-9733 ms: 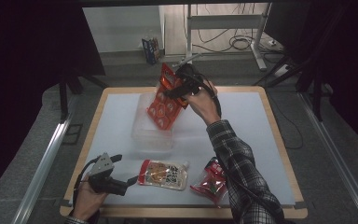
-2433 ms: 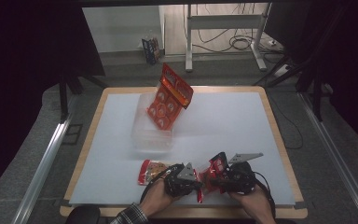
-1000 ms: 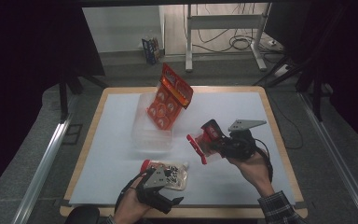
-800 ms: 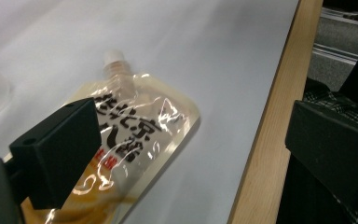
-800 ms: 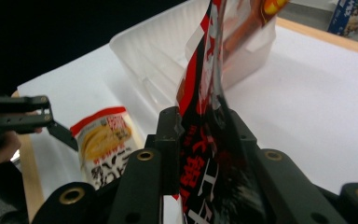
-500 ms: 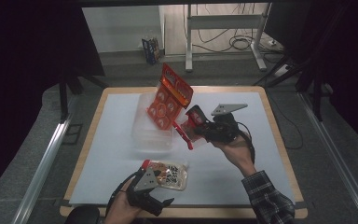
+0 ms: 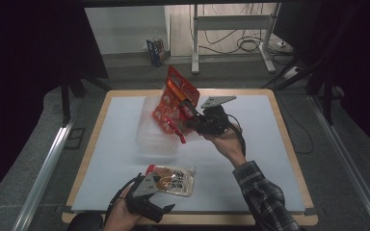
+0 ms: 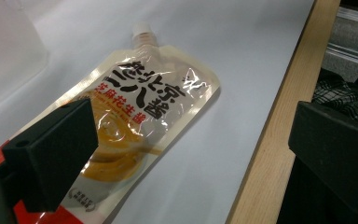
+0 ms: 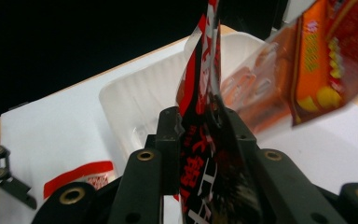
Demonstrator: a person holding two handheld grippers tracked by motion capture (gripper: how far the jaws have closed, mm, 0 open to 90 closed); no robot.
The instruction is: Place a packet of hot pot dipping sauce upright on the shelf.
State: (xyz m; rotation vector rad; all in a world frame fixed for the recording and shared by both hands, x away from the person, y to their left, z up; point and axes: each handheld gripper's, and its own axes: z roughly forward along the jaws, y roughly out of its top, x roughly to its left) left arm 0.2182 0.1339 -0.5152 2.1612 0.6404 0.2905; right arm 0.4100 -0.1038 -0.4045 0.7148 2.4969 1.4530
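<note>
Shiny crinkly red packet [image 9: 205, 154] sits pinched flat between my right gripper [image 9: 200, 135] fingers; my left gripper [image 8: 186, 154] fingers have just spread wide beside the smooth sauce pouch [image 8: 135, 121].

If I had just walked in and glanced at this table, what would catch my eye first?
Probably the right gripper at mid-table, clamped on a red and black packet beside a clear plastic tub where an orange snack bag stands upright. Next, the pale sauce pouch lying flat near the front edge, with the left gripper open beside it.
</note>
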